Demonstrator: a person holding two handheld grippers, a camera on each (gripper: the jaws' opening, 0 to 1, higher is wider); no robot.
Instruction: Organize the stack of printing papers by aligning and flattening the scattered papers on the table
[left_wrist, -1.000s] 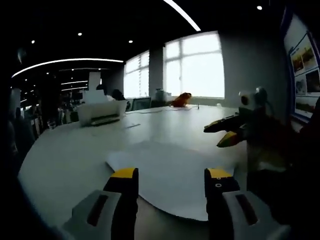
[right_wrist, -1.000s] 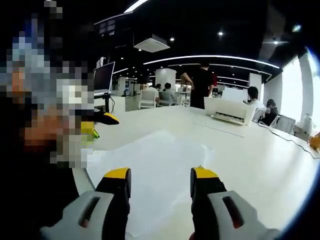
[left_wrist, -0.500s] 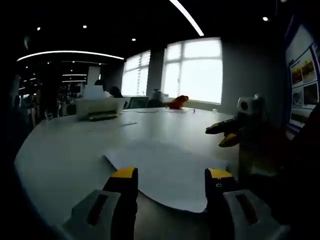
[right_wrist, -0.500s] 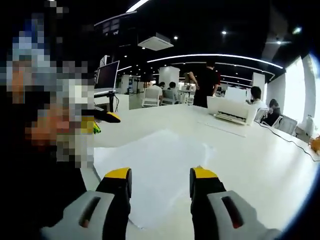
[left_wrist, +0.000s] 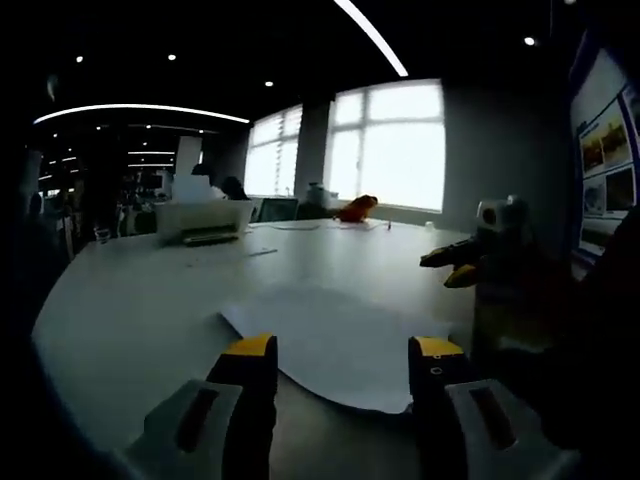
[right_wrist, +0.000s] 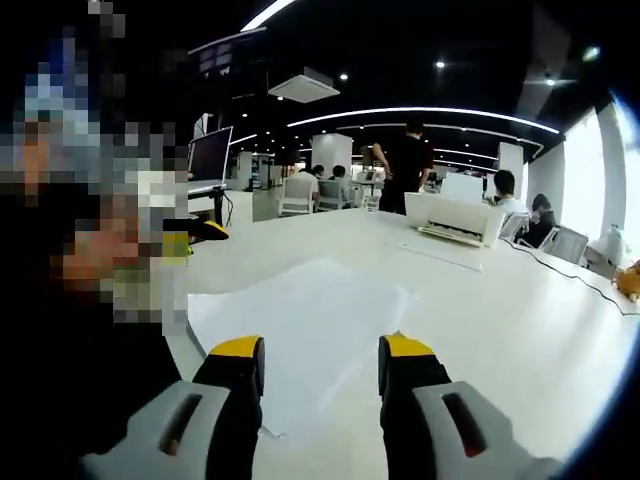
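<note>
Papers (left_wrist: 335, 345) lie flat on the white counter (left_wrist: 140, 300), just ahead of the left tongs (left_wrist: 340, 358), which gape with nothing between them. The right tongs (right_wrist: 312, 355) gape too, over the same papers (right_wrist: 300, 330). The left gripper view catches windows (left_wrist: 390, 145) and an orange thing (left_wrist: 355, 208) beyond; the right gripper view gets a monitor (right_wrist: 208, 158) and a standing person (right_wrist: 405, 170). A printer (right_wrist: 455, 218) sits farther back. Since a second ago the sheet's near edge has slid closer under the left tongs.

An open-plan office: a printer (right_wrist: 455, 218) on a long white table (right_wrist: 520, 300), a monitor (right_wrist: 210, 155), seated people beyond.
</note>
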